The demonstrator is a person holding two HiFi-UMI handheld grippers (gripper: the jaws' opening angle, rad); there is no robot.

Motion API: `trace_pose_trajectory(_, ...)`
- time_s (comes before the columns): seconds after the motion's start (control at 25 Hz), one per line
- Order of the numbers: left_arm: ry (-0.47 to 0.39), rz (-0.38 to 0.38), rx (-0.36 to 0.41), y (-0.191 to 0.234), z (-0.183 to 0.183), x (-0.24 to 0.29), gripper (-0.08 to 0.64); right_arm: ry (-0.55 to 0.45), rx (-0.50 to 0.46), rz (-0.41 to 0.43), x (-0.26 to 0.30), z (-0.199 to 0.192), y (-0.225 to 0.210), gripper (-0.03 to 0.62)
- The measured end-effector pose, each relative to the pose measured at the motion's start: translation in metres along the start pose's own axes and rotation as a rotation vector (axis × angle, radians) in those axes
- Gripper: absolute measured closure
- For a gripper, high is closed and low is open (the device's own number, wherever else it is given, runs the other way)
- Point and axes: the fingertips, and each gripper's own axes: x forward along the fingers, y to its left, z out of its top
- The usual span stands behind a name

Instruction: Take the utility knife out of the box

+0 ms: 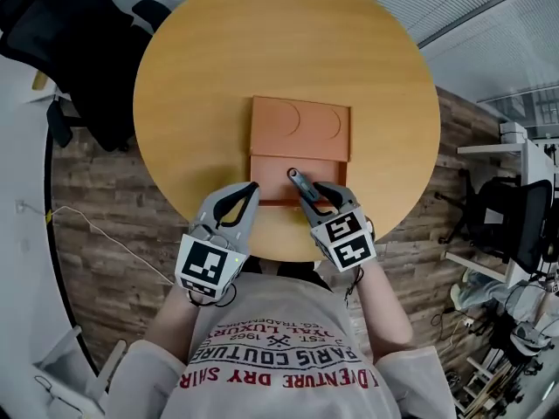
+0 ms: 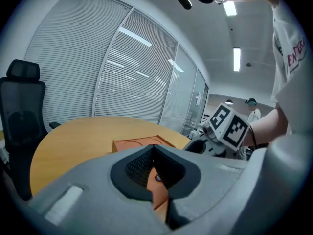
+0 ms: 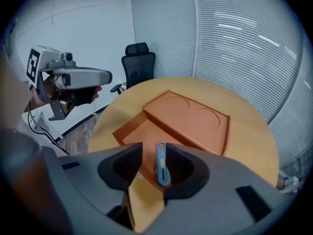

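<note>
An orange box (image 1: pixel 301 122) lies on the round wooden table (image 1: pixel 201 85); its far half has a raised lid and its near half is a shallow open tray (image 1: pixel 266 171). A blue-grey utility knife (image 1: pixel 297 182) lies over the tray's near right part. My right gripper (image 1: pixel 311 197) is open around the knife's near end. In the right gripper view the knife (image 3: pixel 161 164) lies along the right jaw, well apart from the left one. My left gripper (image 1: pixel 251 190) is shut and empty at the tray's near left corner. Its closed tips (image 2: pixel 153 148) show before the box (image 2: pixel 139 143).
A black office chair (image 1: pixel 96 51) stands at the table's far left, also seen in the right gripper view (image 3: pixel 139 62). Window blinds (image 2: pixel 98 72) run behind the table. A desk with another chair (image 1: pixel 515 212) stands to the right. The table's near edge is just under my grippers.
</note>
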Motion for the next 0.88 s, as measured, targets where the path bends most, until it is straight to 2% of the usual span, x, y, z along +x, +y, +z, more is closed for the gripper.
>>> trace_pose_trajectory(0.16, 0.04, -0.012, 0.05, 0.004, -0.015, 0.006, 0.566, 0.13, -0.007, 0.001, 0.03, -0.018, -0.008, 0.396)
trace_pose_trajectory(0.24, 0.052, -0.012, 0.062, 0.008, -0.019, 0.009, 0.566, 0.189, -0.015, 0.003, 0.043, -0.024, -0.01, 0.396)
trace_pose_trajectory(0.48, 0.068, -0.017, 0.004, 0.024, -0.028, 0.013, 0.566, 0.345, -0.078, 0.031, 0.072, -0.039, -0.016, 0.4)
trace_pose_trajectory(0.6, 0.075, -0.022, -0.045, 0.03, -0.033, 0.015, 0.566, 0.419, -0.1, 0.049, 0.081, -0.047, -0.015, 0.38)
trace_pose_trajectory(0.88, 0.086, -0.016, -0.056, 0.041, -0.035, 0.02, 0.566, 0.472, -0.102, 0.028, 0.088, -0.051, -0.018, 0.403)
